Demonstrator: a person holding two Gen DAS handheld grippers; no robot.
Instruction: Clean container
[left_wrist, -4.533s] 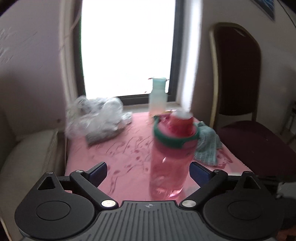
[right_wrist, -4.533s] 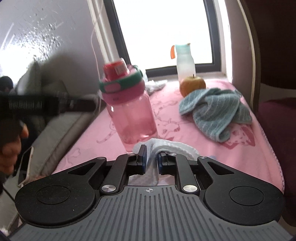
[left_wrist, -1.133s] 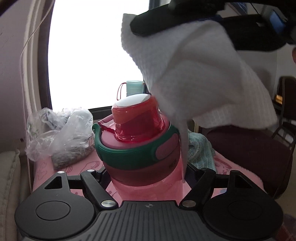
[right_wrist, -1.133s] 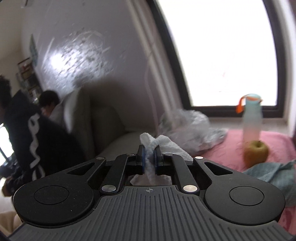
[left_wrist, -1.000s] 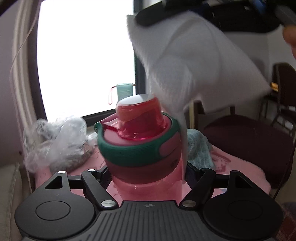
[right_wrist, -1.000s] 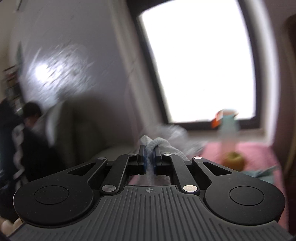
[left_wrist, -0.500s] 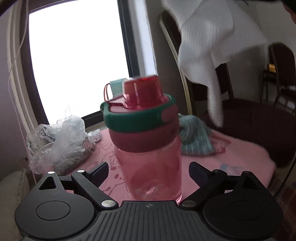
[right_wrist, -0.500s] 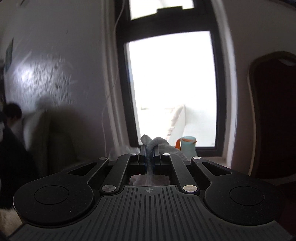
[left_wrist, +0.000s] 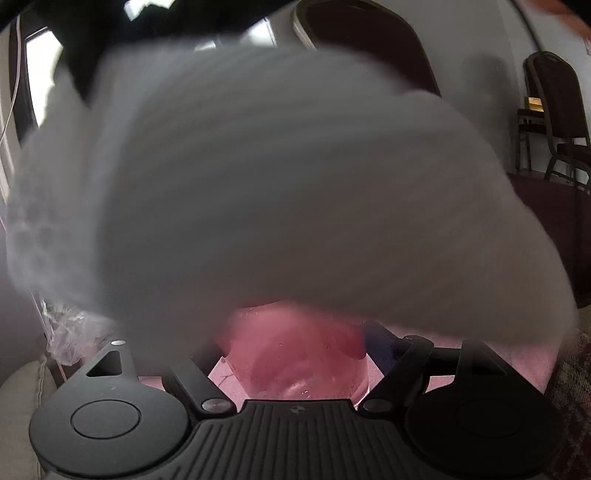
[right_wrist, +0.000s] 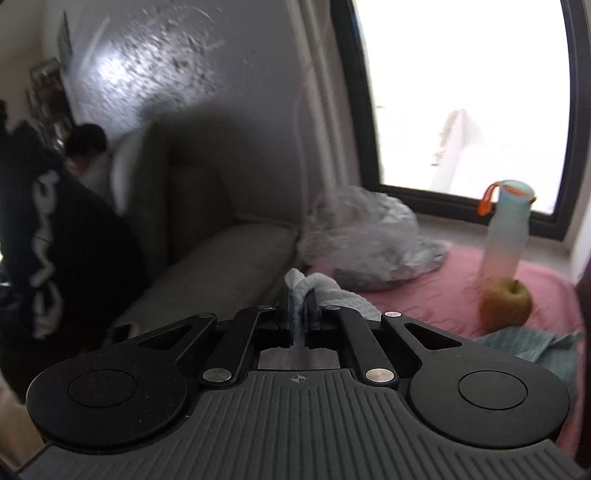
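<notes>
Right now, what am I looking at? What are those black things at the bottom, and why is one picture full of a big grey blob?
There is no robot here. A person holds two black grabbing tools, one in each hand, and each tool carries a camera looking out along its two fingers.

In the left camera's picture, the left tool has a pink water bottle standing between its open fingers. The big grey blob is a white cloth, blurred and close to the lens, covering the bottle's top.

In the right camera's picture, the right tool pinches that cloth tight. Beyond it, on the pink table cover, sit an apple, a pale bottle, a crumpled plastic bag and a teal towel.
</notes>
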